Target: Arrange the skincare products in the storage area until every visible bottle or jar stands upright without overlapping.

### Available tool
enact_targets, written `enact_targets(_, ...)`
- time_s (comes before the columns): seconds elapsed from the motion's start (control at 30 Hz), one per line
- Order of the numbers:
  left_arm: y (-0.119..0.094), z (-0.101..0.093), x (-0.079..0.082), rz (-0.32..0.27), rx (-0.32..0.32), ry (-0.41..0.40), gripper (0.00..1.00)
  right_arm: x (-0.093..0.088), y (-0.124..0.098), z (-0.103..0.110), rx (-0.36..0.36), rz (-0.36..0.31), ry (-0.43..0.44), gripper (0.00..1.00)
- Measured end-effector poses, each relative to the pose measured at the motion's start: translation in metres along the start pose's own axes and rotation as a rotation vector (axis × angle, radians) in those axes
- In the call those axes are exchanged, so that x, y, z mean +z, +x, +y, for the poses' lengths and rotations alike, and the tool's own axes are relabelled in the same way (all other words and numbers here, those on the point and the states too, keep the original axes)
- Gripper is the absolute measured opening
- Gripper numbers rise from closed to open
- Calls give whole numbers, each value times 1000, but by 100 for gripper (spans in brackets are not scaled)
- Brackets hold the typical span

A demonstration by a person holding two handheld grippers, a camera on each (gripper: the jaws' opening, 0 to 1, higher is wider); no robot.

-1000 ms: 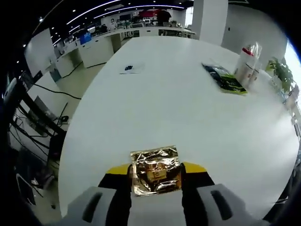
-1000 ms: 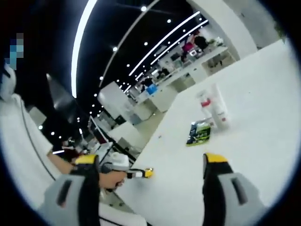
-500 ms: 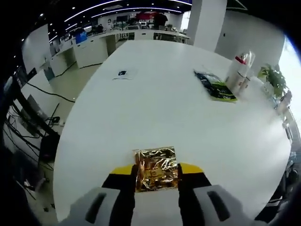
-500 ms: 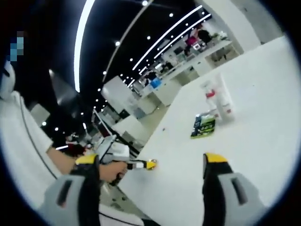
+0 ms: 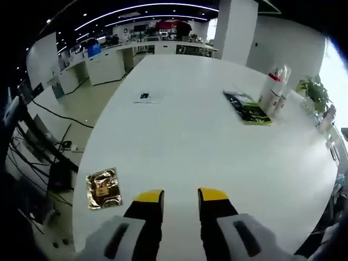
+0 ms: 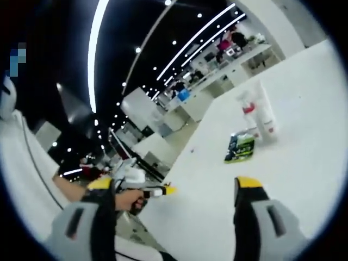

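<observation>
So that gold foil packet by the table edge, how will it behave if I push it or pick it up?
The packet looks flat and crinkled, so it is probably light and floppy, likely to bend in the tongs. Its shiny foil on the smooth white table suggests it may slide easily. Lying near the edge, a push could send it off.

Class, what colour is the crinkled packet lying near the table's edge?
Shiny gold. The packet shows best in the left gripper view, lying on the white table.

Grey tool [image 5: 180,197], black yellow-tipped jaws
</observation>
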State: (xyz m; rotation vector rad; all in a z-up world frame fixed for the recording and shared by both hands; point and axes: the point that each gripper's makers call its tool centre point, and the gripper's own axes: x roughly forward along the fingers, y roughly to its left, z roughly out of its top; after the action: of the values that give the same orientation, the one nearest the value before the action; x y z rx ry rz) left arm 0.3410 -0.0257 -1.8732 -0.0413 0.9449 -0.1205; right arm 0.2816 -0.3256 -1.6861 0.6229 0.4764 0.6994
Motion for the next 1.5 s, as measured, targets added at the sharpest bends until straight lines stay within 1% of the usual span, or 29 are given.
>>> enact_targets(0.03, 0, 11, 2, -15, 27, -16, 37, -1, 2, -1, -2, 3, 2, 88)
enact_targets(0.07, 0, 30, 5, -25, 71, -52, 42, -2, 6, -4, -14, 11, -2, 88)
enact_targets(0.1, -1, 41, 6, -32, 94, -70, 50, -2, 7, -4, -18, 13, -1, 88)
enact_targets(0.13, -1, 51, 7, -35, 114, -84, 53, -2, 8, -5, -23, 14, 1, 88)
enact_targets(0.2, 2, 78, 4, -15, 166, -113, 60, -1, 15, -3, -31, 3, 13, 88)
enact_targets(0.27, 7, 94, 0, 6, 192, -120, 67, -4, 21, -1, -31, 6, 15, 88)
enact_targets(0.33, 9, 104, -6, 38, 223, -92, 67, -4, 25, 2, -36, 13, 13, 88)
enact_targets(0.4, 14, 108, -7, 47, 228, -108, 67, -2, 27, 5, -32, 6, 11, 88)
enact_targets(0.5, 22, 106, -12, 87, 222, -114, 66, -4, 30, 3, -38, 14, 5, 88)
enact_targets(0.53, 22, 104, -7, 53, 209, -165, 65, -6, 30, 2, -51, 23, 2, 88)
enact_targets(0.6, 22, 105, -9, 67, 213, -197, 64, -5, 28, 5, -47, 11, 7, 88)
enact_targets(0.67, 21, 99, -10, 70, 191, -227, 61, -10, 28, 4, -48, 16, 12, 88)
enact_targets(0.7, 20, 99, -10, 65, 203, -207, 59, -12, 27, 3, -52, 23, 13, 88)
enact_targets(0.77, 19, 90, -8, 66, 171, -161, 49, -15, 25, 1, -61, 24, 16, 87)
enact_targets(0.8, 19, 89, -8, 68, 164, -152, 40, -15, 25, 0, -61, 23, 18, 87)
enact_targets(0.83, 19, 83, -7, 73, 140, -128, 40, -13, 23, 0, -60, 17, 23, 87)
enact_targets(0.87, 19, 83, -8, 74, 154, -138, 40, -12, 22, 0, -60, 14, 23, 87)
enact_targets(0.9, 18, 81, -8, 72, 142, -135, 39, -11, 22, -1, -62, 14, 22, 87)
enact_targets(0.97, 18, 73, -8, 77, 101, -100, 39, -10, 19, -2, -65, 13, 22, 87)
enact_targets(1.0, 18, 70, -7, 77, 92, -111, 39, -10, 18, -2, -62, 10, 25, 87)
enact_targets(1.07, 17, 57, -7, 80, 42, -123, 38, -10, 17, -1, -60, 13, 27, 87)
enact_targets(1.1, 16, 51, -8, 88, 44, -97, 38, -11, 16, -2, -61, 19, 21, 87)
enact_targets(1.17, 13, 32, -7, 71, 5, -19, 38, -12, 15, -3, -60, 28, 19, 87)
enact_targets(1.27, 12, 10, -8, 56, -36, -6, 38, -8, 15, -4, -54, 27, 12, 87)
enact_targets(1.3, 11, -2, -10, 58, -60, 2, 38, -7, 15, -5, -55, 27, 11, 87)
enact_targets(1.33, 11, -6, -11, 60, -65, 4, 38, -6, 15, -5, -55, 27, 10, 87)
enact_targets(1.4, 7, -36, -12, 49, -126, 26, 38, -4, 16, -2, -41, 22, 12, 87)
enact_targets(1.43, 6, -41, -11, 43, -137, 28, 38, -4, 16, -2, -36, 28, 11, 87)
enact_targets(1.5, -1, -69, -7, 12, -189, 84, 38, -8, 18, -3, -32, 47, -3, 87)
